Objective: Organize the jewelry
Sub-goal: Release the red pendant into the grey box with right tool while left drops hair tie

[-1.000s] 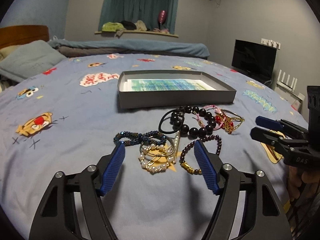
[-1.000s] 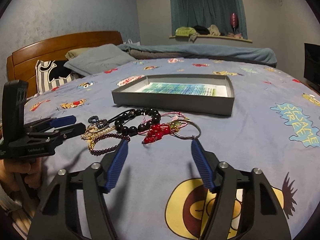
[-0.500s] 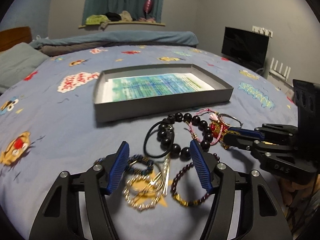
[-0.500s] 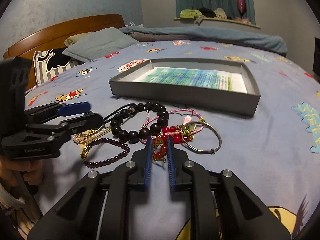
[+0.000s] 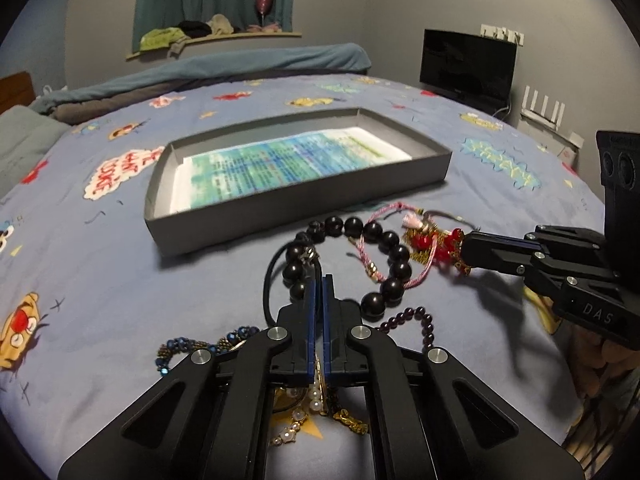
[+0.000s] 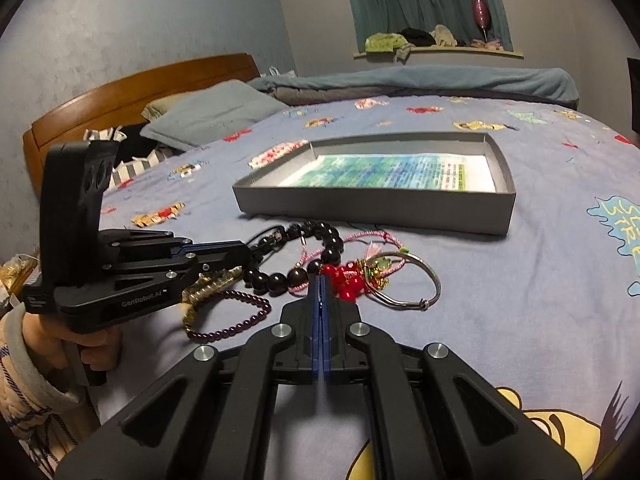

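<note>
A heap of jewelry lies on the blue bedspread in front of a shallow grey box (image 5: 224, 222) lined with printed paper. My left gripper (image 5: 322, 280) is shut on the black bead bracelet (image 5: 394, 258) at its near-left side, by a black hair tie (image 5: 269, 276). My right gripper (image 6: 322, 279) is shut on the red bead bracelet (image 6: 345, 280), which is tangled with a pink cord bracelet (image 6: 360, 236) and a silver bangle (image 6: 416, 280). A dark purple bead bracelet (image 6: 228, 316), a blue bead bracelet (image 5: 180, 350) and a pearl and gold piece (image 5: 308, 412) lie near my left gripper.
The grey box also shows in the right wrist view (image 6: 360, 208). Pillows (image 6: 208, 116) and a wooden headboard (image 6: 132, 92) are at the left. A folded blue blanket (image 5: 240, 68) lies at the far edge, a black TV (image 5: 466, 66) at the right.
Both grippers moved forward into the jewelry heap. My right gripper closed first on the red bead bracelet; my left gripper then closed on the black bead bracelet.
</note>
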Motion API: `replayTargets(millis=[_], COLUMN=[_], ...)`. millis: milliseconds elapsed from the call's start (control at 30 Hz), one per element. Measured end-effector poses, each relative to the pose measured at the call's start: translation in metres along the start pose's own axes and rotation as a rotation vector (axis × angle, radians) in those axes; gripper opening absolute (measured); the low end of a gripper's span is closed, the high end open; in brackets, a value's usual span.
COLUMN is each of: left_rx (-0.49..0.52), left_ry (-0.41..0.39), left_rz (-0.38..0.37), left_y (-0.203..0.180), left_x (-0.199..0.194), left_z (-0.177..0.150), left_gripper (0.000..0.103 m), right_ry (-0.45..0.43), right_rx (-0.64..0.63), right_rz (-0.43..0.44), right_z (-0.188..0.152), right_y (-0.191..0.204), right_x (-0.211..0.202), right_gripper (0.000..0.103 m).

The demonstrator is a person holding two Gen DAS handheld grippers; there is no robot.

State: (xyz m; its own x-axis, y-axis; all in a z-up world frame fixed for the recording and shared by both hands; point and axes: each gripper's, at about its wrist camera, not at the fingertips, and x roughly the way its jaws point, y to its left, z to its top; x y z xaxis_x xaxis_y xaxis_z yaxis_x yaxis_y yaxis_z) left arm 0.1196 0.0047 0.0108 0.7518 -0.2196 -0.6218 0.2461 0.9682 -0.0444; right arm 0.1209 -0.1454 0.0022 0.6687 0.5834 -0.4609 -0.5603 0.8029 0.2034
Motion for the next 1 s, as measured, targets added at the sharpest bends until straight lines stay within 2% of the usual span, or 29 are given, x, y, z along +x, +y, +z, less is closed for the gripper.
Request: replayTargets(millis=[400, 567, 1000], left_rx=[-0.009, -0.014, -0.035], left_ry=[-0.107, -0.133, -0.158], left_rz=[-0.035, -0.028, -0.007], left_y=[0.008, 0.014, 0.037], left_x=[-0.029, -0.027, -0.01], left_z=[0.042, 0.059, 0.089], left_gripper=[0.003, 0.003, 0.003], right_ry=[-0.089, -0.109, -0.195], right_rx=[-0.014, -0.008, -0.016], right_rz=[0.026, 0.035, -0.022], right_z=[0.039, 0.061, 0.119], right_y=[-0.003, -0.014, -0.036], right_x=[-0.029, -0.031, -0.028], right_gripper=[0.001, 0.001, 0.001])
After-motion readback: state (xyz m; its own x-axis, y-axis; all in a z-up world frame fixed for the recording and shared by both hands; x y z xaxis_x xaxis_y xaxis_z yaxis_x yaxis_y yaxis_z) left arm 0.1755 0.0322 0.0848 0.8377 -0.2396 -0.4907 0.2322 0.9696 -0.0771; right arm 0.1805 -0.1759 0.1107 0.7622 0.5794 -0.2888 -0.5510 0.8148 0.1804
